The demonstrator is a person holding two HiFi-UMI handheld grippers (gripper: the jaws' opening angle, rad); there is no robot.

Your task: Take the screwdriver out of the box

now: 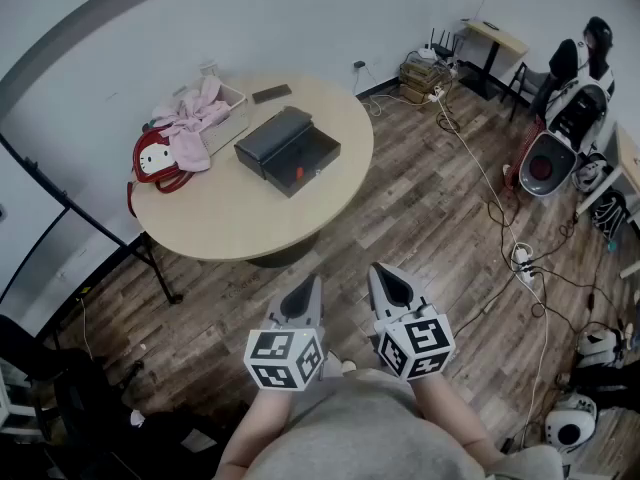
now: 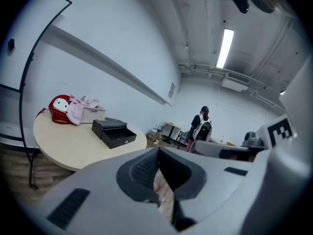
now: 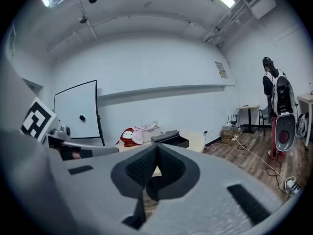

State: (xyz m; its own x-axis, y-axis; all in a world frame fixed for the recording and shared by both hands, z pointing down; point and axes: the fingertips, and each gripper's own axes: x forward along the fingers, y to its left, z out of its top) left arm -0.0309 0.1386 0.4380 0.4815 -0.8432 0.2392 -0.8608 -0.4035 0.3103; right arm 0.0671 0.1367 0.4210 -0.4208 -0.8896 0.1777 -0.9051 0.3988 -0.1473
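Both are held shut and empty, the left gripper [image 1: 303, 298] and right gripper [image 1: 392, 286], well short of the open black box [image 1: 288, 150]. A red item inside the box is taken for the screwdriver [image 1: 298, 172]. If the jaws are not parted before the reach, the box could be shoved or the tool missed.

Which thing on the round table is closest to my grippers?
The open black box; the red bag, pink cloth and white basket lie farther back.

Blk box [image 1: 288, 146], red screwdriver [image 1: 298, 172], beige table [image 1: 240, 220], pink cloth [image 1: 190, 128], red/wht bag [image 1: 152, 161], brown wood-grain floor [image 1: 430, 213].
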